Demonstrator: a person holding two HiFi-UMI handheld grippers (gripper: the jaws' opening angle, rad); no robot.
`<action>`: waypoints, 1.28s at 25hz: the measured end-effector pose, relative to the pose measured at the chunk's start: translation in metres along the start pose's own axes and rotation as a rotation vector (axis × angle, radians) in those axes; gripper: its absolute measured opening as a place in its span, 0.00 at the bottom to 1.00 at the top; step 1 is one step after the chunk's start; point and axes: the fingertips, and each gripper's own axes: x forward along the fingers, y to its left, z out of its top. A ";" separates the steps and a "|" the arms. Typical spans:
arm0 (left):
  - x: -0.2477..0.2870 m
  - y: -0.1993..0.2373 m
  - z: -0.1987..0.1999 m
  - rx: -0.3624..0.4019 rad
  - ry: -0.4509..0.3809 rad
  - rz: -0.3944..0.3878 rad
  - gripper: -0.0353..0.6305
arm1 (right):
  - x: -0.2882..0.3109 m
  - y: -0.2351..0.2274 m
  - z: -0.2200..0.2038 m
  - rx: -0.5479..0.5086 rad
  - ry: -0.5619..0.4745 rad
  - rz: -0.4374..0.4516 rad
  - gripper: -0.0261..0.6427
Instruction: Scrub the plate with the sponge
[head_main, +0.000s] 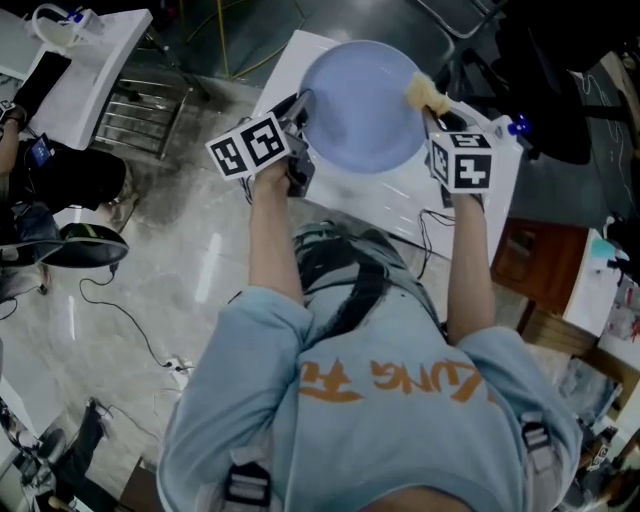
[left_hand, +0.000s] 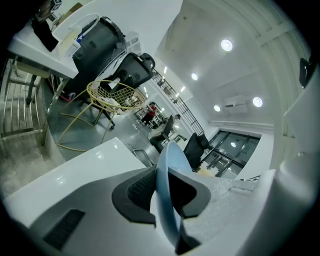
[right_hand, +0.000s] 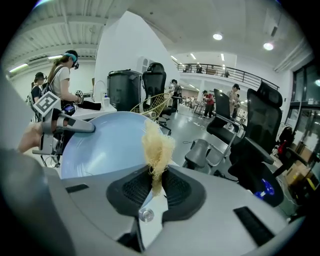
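Observation:
A pale blue plate (head_main: 362, 105) is held tilted above the white table (head_main: 470, 195). My left gripper (head_main: 298, 125) is shut on its left rim; in the left gripper view the plate's edge (left_hand: 167, 190) stands pinched between the dark pads. My right gripper (head_main: 437, 118) is shut on a yellow fibrous sponge (head_main: 428, 93) that touches the plate's right rim. In the right gripper view the sponge (right_hand: 156, 150) sticks up from between the pads, in front of the plate's face (right_hand: 105, 142), with my left gripper (right_hand: 75, 127) at the plate's far side.
Black office chairs (right_hand: 250, 135) stand to the right of the table. A yellow wire basket chair (left_hand: 114, 95) and a dark bin (left_hand: 97, 40) are beyond the table's far end. A second white table (head_main: 85, 50) stands to the left. Cables (head_main: 120, 320) lie on the floor.

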 end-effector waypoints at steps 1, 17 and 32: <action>-0.001 0.001 0.000 -0.003 -0.001 0.004 0.12 | 0.000 0.002 0.001 0.000 -0.001 0.003 0.12; -0.029 0.031 0.008 -0.106 -0.111 0.085 0.12 | 0.001 0.188 0.054 -0.016 -0.108 0.617 0.12; -0.035 0.033 0.015 -0.129 -0.145 0.094 0.12 | 0.023 0.172 0.025 -0.097 0.028 0.508 0.12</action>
